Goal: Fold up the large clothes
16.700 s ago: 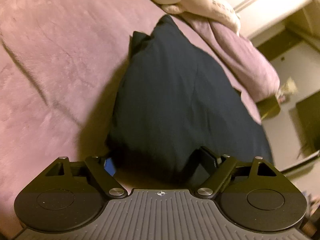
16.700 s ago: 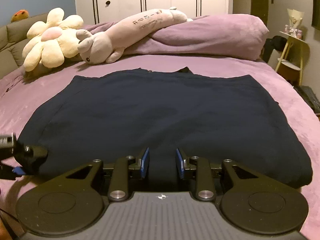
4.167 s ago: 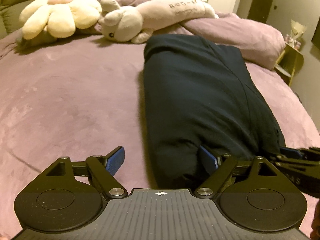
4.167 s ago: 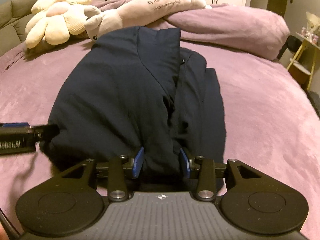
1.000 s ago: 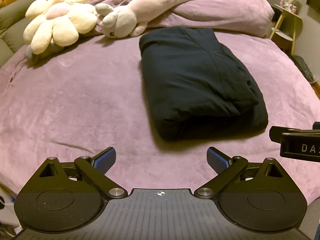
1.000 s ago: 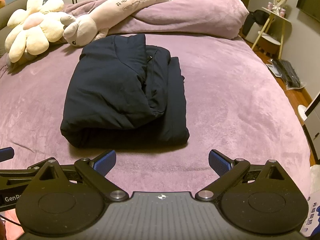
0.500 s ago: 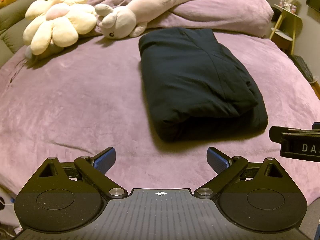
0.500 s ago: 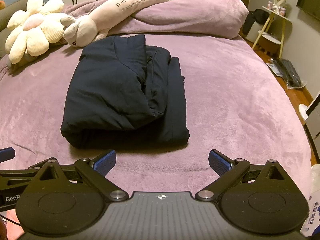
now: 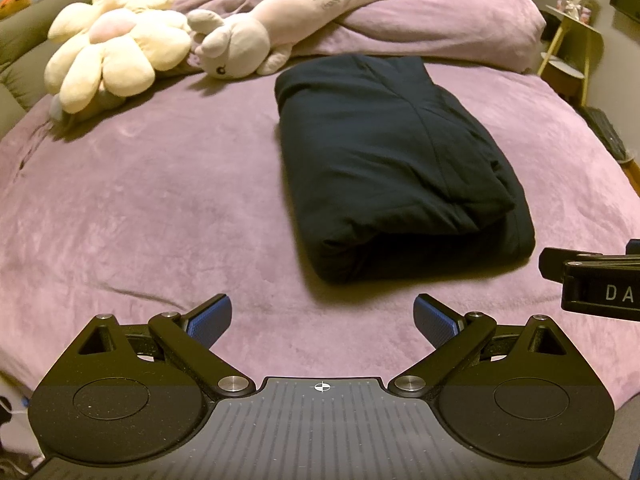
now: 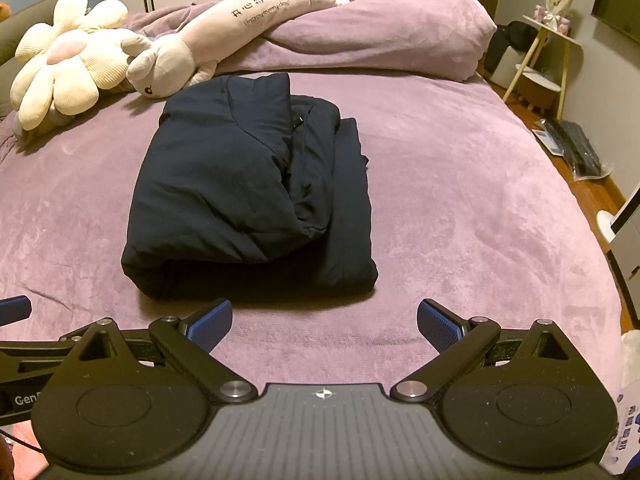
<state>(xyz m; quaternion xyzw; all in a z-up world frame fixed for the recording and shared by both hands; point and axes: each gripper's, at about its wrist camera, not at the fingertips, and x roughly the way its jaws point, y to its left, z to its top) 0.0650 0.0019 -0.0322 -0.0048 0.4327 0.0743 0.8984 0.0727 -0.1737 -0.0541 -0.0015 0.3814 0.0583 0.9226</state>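
A dark navy garment (image 9: 396, 160) (image 10: 248, 196) lies folded into a thick rectangular bundle on the purple bed cover (image 9: 140, 208) (image 10: 460, 208). My left gripper (image 9: 323, 316) hovers short of the bundle's near left corner, open, with nothing between its blue pads. My right gripper (image 10: 324, 318) is held back from the bundle's near edge, also open and holding nothing. The right gripper's side shows at the right edge of the left wrist view, and the left gripper's tip shows at the left edge of the right wrist view.
A cream flower plush (image 9: 108, 60) (image 10: 64, 68) and a long pale plush animal (image 9: 288, 20) (image 10: 224, 32) lie at the head of the bed beside a bunched purple duvet (image 10: 380, 36). A small side table (image 10: 548, 56) stands right of the bed.
Both grippers have let go of the garment and drawn back from it. Over the last second hardly anything has moved.
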